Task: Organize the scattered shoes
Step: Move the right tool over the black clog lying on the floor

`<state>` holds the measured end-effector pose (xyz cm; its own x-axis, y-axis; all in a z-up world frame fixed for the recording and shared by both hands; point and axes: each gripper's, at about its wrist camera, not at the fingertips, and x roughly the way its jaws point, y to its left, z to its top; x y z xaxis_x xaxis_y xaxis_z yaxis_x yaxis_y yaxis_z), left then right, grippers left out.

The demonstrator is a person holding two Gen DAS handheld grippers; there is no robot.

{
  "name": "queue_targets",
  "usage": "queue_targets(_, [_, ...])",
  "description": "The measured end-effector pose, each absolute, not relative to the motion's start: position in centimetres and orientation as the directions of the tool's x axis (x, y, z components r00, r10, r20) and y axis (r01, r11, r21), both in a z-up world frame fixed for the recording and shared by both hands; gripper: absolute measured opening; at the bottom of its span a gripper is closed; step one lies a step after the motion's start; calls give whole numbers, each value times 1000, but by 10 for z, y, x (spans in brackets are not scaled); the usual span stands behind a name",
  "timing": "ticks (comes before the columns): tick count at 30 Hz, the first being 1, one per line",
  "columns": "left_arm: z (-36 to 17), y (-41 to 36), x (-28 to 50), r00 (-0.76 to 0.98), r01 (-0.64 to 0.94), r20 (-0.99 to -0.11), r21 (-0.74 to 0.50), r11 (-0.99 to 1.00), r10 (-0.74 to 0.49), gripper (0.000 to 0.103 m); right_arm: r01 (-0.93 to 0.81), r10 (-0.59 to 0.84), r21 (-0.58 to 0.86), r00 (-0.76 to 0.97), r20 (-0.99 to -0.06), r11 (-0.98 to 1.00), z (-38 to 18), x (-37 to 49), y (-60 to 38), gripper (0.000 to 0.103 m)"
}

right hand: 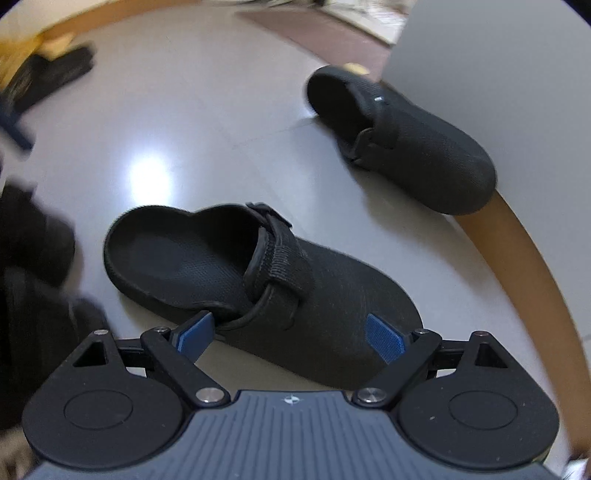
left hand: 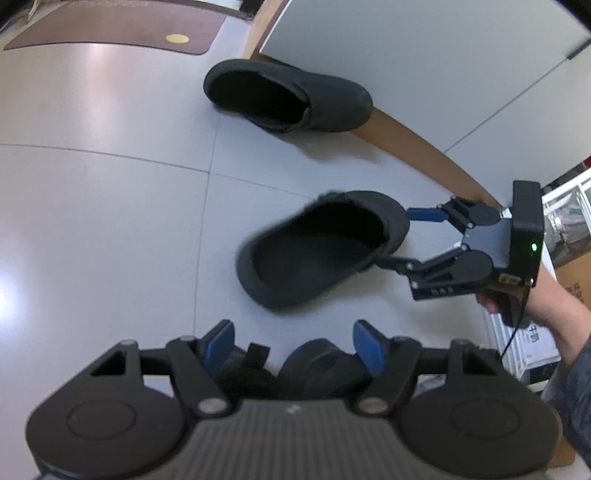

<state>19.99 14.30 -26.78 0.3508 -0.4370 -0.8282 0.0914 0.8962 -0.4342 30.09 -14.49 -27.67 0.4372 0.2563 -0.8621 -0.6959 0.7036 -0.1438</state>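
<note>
The right claw [right hand: 290,334] stands wide open around the toe of a black clog [right hand: 258,277] on the floor [right hand: 166,122]. The left claw [left hand: 293,345] is partly open above dark shoes [left hand: 295,365]; whether it grips them I cannot tell.

The near clog [right hand: 258,280] is black all over, with a fine woven grain on the upper and a ribbed black strap. At two o'clock from it, the far clog [right hand: 402,136] is the same black, with one small pale speck at its collar. The floor [left hand: 110,206] is pale grey, glossy, crossed by thin darker seams. The skirting [right hand: 517,258] is tan. The mat [left hand: 122,26] at eleven o'clock is brown with a yellow round mark. Both the right gripper [right hand: 291,334] and the left gripper [left hand: 293,345] are black with blue pads.
</note>
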Motion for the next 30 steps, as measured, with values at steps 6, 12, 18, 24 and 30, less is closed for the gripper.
queue_targets(6, [-273, 140, 194, 336, 83, -840, -423, 902, -425, 73, -641, 234, -130, 451, -861, 756, -290, 293, -130, 84])
queue_targets(12, [-272, 134, 193, 334, 87, -846, -412, 907, -416, 73, -608, 294, -41, 441, -848, 793, -281, 286, -133, 60])
queue_targets(18, [-268, 132, 194, 347, 90, -837, -419, 904, -423, 73, -643, 349, 17, 393, -851, 766, -279, 274, -128, 45])
queue_targets(24, [-267, 137, 194, 353, 56, -837, -426, 903, -417, 73, -656, 239, -218, 534, -811, 723, -277, 271, -120, 99])
queue_targets(30, [-261, 146, 199, 393, 19, -830, -422, 906, -395, 73, -637, 227, -214, 536, -813, 740, -284, 288, -137, 99])
